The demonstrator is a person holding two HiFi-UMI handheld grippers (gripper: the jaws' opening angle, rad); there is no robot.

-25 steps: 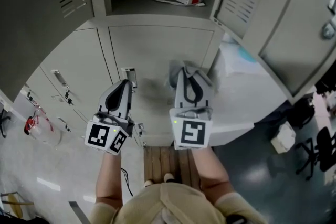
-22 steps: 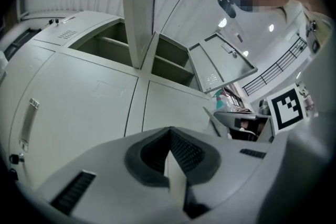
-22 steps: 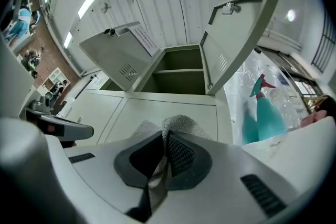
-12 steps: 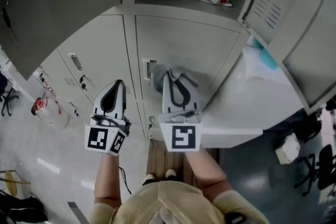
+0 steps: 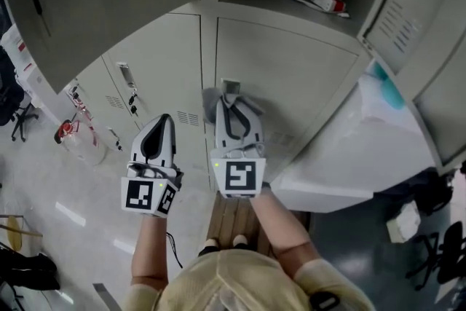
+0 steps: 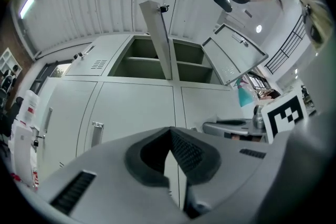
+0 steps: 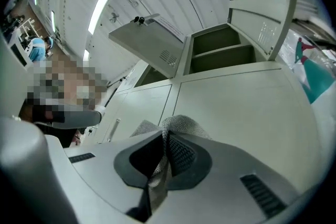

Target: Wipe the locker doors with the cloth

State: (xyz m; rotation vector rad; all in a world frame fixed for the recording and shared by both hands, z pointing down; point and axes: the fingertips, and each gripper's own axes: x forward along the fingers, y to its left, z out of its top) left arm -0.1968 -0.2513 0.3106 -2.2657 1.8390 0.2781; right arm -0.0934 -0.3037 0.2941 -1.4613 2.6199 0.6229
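Observation:
My right gripper (image 5: 228, 103) is shut on a grey cloth (image 5: 213, 103) and holds it against the closed lower locker door (image 5: 306, 76), right by the door's latch (image 5: 231, 86) at its left edge. In the right gripper view the cloth (image 7: 177, 124) bunches out past the gripper (image 7: 165, 135), with the door (image 7: 247, 107) just behind it. My left gripper (image 5: 157, 129) hangs lower and to the left, in front of the neighbouring door (image 5: 156, 73), touching nothing. In its own view the left gripper (image 6: 169, 132) is shut and empty.
Two upper locker doors stand open, one at the left (image 5: 95, 4) and one at the right (image 5: 411, 18). A red-and-white packet (image 5: 320, 0) lies in the open compartment. A teal spray bottle (image 5: 386, 84) stands on a white surface (image 5: 349, 156) at the right. A bag (image 5: 76, 142) hangs at the left.
My right gripper has slid the cloth leftward across the lower door, from its middle to the latch. The left gripper has stayed low and shut.

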